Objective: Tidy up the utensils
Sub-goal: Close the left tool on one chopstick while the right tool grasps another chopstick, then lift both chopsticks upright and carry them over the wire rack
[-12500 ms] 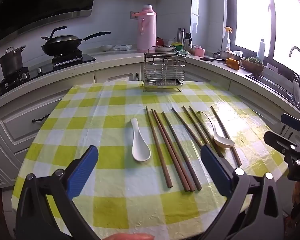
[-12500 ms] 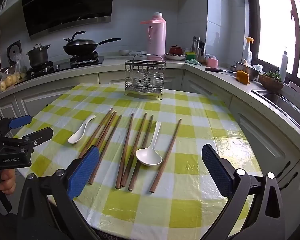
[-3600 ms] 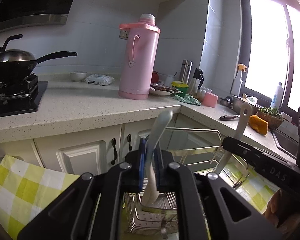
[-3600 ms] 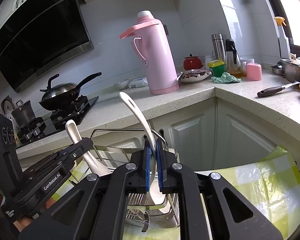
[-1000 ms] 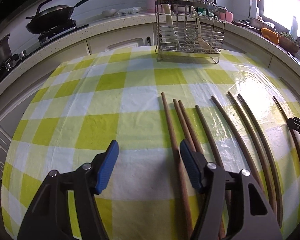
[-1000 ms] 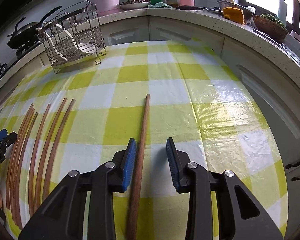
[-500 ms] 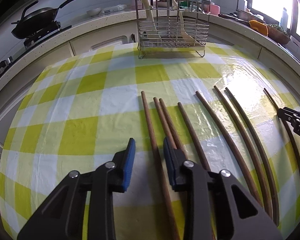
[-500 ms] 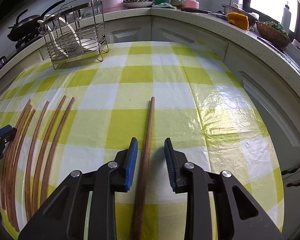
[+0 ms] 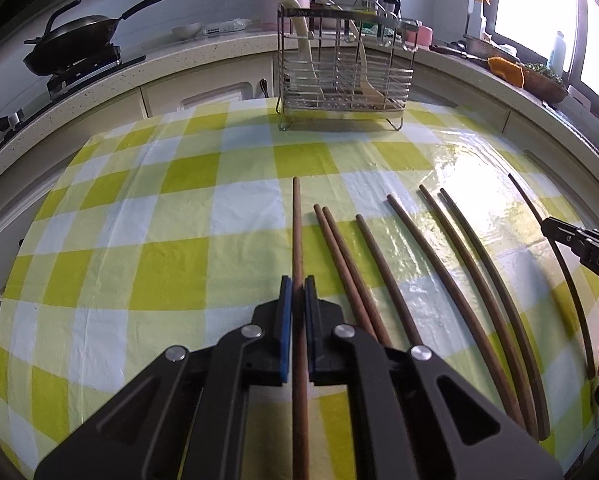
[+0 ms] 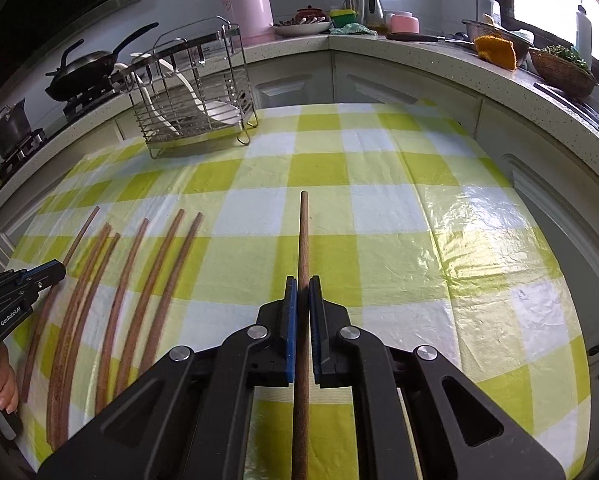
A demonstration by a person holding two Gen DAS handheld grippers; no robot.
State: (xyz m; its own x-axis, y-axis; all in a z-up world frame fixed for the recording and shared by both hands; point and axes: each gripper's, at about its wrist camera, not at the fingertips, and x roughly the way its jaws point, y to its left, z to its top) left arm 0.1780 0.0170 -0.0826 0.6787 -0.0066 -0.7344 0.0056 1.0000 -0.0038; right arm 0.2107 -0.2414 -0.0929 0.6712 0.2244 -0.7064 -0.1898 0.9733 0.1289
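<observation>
Left bare checked tablecloth toward the wire rack. Left gripper pinched the leftmost chopstick; right gripper, angled down, pinched the rightmost chopstick.

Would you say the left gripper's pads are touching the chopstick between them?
Touching. The left wrist view shows the left gripper shut on the leftmost chopstick, its blue pads pressed against both sides of the stick with no gap visible.

Both tools have now clamped chopsticks.
</observation>
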